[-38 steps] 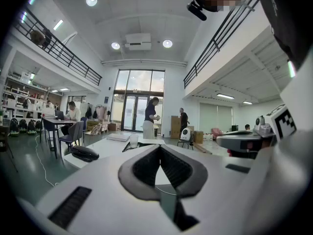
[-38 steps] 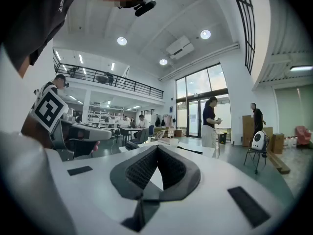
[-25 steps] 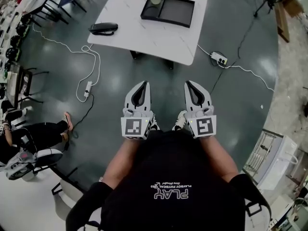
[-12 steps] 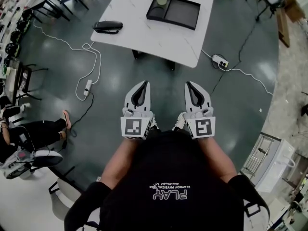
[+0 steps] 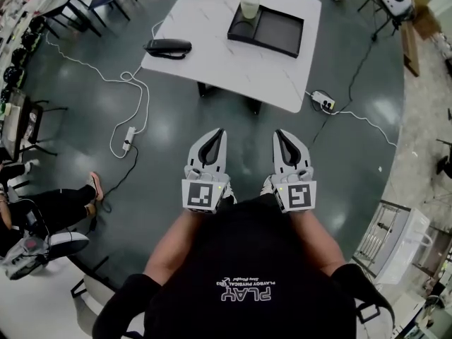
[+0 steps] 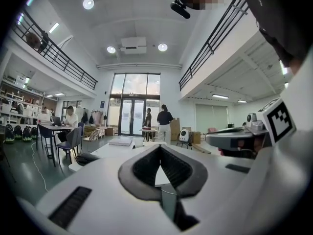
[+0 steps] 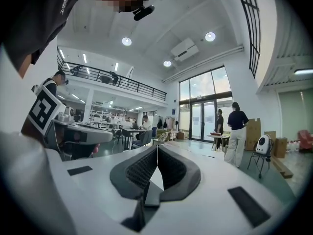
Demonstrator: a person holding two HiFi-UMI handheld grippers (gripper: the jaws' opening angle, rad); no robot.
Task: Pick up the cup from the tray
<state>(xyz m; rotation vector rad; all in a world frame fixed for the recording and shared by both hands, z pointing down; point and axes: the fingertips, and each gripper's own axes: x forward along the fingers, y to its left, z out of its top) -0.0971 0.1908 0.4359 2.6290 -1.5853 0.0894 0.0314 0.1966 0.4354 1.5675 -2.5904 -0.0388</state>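
Jaws together and empty on both the left gripper (image 5: 219,133) and right gripper (image 5: 280,133); the cup (image 5: 249,6) stands upright in the tray's (image 5: 281,32) far-left corner, straight ahead (well apart, across the table (image 5: 229,61)); neither gripper looks nearer.

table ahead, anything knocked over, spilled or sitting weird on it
Nothing stands out. The cup stands upright at the far left corner of the black tray. No spill shows on the white table, and the black phone-like object lies flat near its left edge.
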